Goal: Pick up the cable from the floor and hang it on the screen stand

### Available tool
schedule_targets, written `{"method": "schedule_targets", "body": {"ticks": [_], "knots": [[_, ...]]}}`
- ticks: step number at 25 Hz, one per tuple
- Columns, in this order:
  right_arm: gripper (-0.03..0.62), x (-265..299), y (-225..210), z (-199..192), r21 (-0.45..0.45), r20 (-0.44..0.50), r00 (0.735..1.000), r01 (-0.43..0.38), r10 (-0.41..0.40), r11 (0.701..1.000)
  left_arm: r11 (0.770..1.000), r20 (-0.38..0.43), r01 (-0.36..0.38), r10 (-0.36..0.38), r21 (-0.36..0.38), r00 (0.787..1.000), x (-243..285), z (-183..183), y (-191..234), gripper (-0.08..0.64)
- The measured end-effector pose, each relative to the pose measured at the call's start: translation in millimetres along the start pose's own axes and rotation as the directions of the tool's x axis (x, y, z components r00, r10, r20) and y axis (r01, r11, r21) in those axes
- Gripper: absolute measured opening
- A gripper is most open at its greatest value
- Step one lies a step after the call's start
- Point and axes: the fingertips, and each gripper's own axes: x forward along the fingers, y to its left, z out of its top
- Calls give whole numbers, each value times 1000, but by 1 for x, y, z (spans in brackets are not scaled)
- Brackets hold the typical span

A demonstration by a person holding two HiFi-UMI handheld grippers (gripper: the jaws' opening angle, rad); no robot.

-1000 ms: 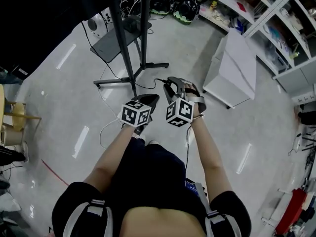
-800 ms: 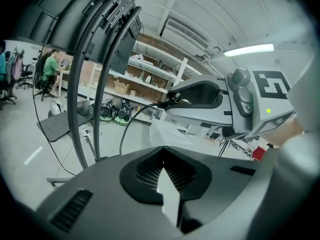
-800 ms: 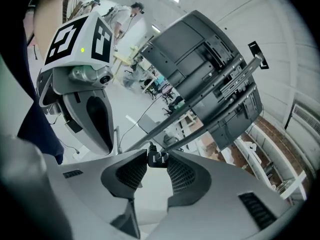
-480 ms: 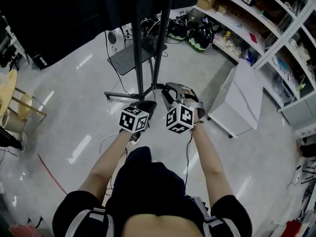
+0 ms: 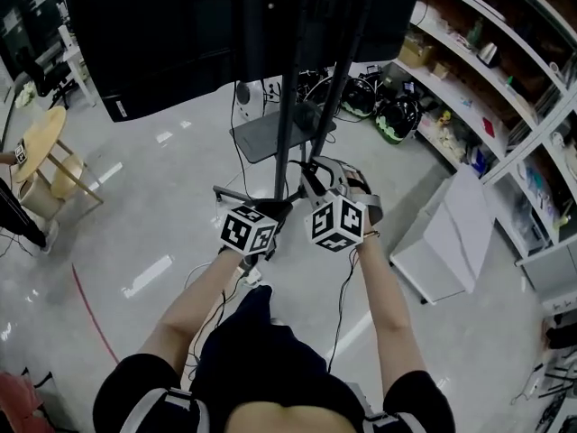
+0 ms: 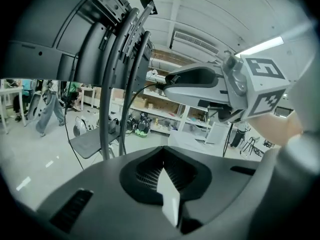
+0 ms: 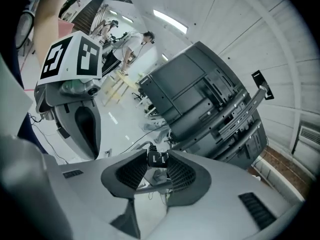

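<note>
A: Any writing to read?

B: Nothing legible. Only black-and-white square markers on the cubes of the left gripper (image 6: 162,165) and right gripper (image 7: 159,157).

A: And the fingers?

B: Right fingers (image 7: 182,176) clamped on the black plug end of the cable (image 7: 154,158), its strand trailing off to their left. Left fingers (image 6: 142,171) drawn together, with a white wedge low between them; cannot tell what.

A: The room?

B: Glossy pale-grey floor (image 5: 135,233) well beneath both pairs of fingers. Dark poles of the screen stand (image 5: 284,142) just beyond the tips, with the big dark screen (image 5: 180,34) above. Cluttered shelves (image 5: 487,88) and a white cabinet (image 5: 451,242) off to the right of the right fingers.

A: Anything seen from one view alone?

B: Head view: both forearms. Left gripper view: a lit ceiling strip (image 6: 265,45). Right gripper view: the clamped plug and brackets on the screen's back.
</note>
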Motion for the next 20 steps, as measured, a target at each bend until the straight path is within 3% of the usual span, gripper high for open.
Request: {"method": "schedule_targets", "body": {"ticks": [5,8,12,20], "knots": [[141,16,-42,33,-11,47,998,50,-50,999,999,20,-27,27,-21,999,-11,22,26,8],[141,21,-66,51,-19,72,995,73,-71,997,1000,35,-22,22,7,999,-10,40,35,8],[141,27,-98,69,-39,97,991,99,-95,994,998,83,-22,16,67,996,-5,87,44,8],[141,50,-150,85,-53,137,983,128,-120,990,993,176,-11,-9,113,984,9,171,74,8]]}}
